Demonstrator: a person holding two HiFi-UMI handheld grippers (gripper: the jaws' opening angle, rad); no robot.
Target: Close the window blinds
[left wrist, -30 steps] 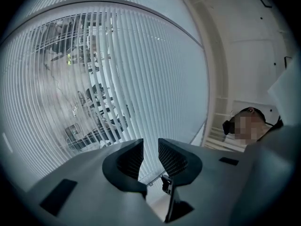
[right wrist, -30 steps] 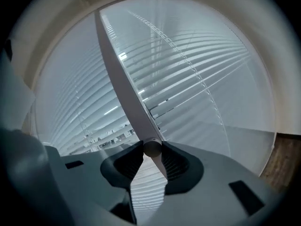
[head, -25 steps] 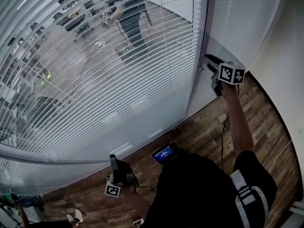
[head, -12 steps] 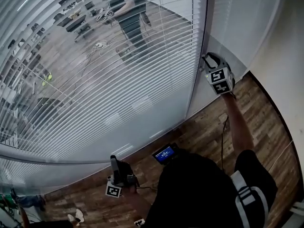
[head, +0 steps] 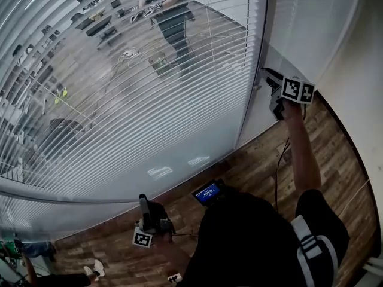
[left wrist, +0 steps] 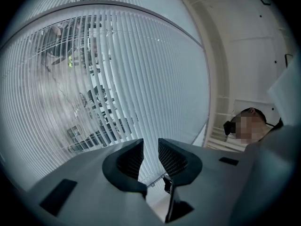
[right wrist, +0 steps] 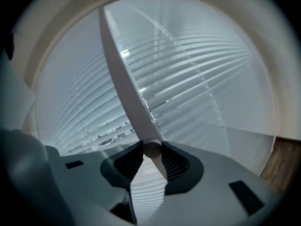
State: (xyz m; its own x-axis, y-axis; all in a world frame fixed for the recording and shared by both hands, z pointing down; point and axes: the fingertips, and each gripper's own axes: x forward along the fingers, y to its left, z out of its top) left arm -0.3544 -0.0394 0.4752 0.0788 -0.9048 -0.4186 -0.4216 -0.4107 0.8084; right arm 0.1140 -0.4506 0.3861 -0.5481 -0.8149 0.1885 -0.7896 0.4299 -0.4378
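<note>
Right tool (right wrist: 151,150), jaws just closing, grips the wand (right wrist: 126,86). Left tool (left wrist: 150,150): jaws apart, empty. Blinds (head: 149,100) only partly turned, see-through up top; closing appears unfinished.

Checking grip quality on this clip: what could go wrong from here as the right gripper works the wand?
1. The right gripper, whose jaws have just been closing, pinches the wand only at its very end, between the jaw tips. It may slip out when twisted.
2. The upper slats of the blinds can be seen through, so a slipped or partial twist would likely leave them part open.
</note>
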